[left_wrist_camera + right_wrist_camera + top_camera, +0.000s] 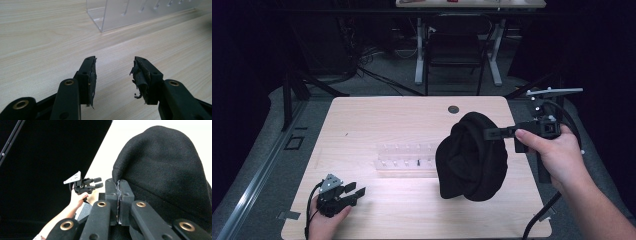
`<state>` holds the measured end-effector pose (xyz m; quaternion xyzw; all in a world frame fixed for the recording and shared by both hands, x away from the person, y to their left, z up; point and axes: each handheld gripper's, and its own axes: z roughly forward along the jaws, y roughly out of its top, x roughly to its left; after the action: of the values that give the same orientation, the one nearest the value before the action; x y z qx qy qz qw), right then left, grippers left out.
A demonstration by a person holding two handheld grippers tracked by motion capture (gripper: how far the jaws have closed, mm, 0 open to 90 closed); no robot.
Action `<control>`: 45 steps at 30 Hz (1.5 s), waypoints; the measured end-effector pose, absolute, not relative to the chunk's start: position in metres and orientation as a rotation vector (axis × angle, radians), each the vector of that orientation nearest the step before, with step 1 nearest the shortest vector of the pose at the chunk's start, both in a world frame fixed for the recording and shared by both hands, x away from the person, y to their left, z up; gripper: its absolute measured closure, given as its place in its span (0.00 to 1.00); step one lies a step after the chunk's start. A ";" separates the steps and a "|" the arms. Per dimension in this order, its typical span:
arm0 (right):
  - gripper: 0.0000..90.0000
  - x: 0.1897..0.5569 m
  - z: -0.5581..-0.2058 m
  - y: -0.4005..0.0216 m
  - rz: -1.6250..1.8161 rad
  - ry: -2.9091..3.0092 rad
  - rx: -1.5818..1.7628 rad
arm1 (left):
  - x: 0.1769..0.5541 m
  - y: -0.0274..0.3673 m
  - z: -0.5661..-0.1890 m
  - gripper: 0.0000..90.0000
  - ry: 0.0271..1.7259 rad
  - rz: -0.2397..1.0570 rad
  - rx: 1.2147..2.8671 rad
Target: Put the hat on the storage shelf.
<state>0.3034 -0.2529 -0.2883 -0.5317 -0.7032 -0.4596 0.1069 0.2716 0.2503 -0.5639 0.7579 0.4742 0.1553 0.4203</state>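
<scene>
At right of centre in the high view, my right gripper (490,133) has its jaws pressed tight together on a fold of the black fabric garment (471,157); the right gripper view shows the two jaws meeting with only a thin edge of cloth pinched between them. From that pinch the garment hangs in a rumpled bundle, its lower end down at the wooden table (377,120), though I cannot tell whether it touches. My left gripper (353,192) sits at the lower left of the high view, low over the table and well apart from the garment. Its jaws stand wide with nothing between them, bare wood showing in the gap, worn pads (140,75) frayed. Beyond them, upper centre of the left gripper view, stands a clear acrylic rack (112,15).
</scene>
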 end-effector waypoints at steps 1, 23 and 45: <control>0.98 0.304 -0.287 -0.252 -1.355 -2.070 -1.567 | 0.272 0.250 -0.564 0.59 1.188 0.389 1.899; 0.98 0.327 -0.282 -0.234 -1.408 -2.053 -1.550 | 0.272 0.251 -0.563 0.59 1.184 0.384 1.909; 0.98 0.347 -0.283 -0.225 -1.441 -2.023 -1.581 | 0.273 0.251 -0.563 0.59 1.180 0.386 1.906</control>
<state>0.3471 -0.2248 -0.2834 -0.5343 -0.6839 -0.4870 0.0985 0.2726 0.2509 -0.5633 0.7604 0.4708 0.1542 0.4200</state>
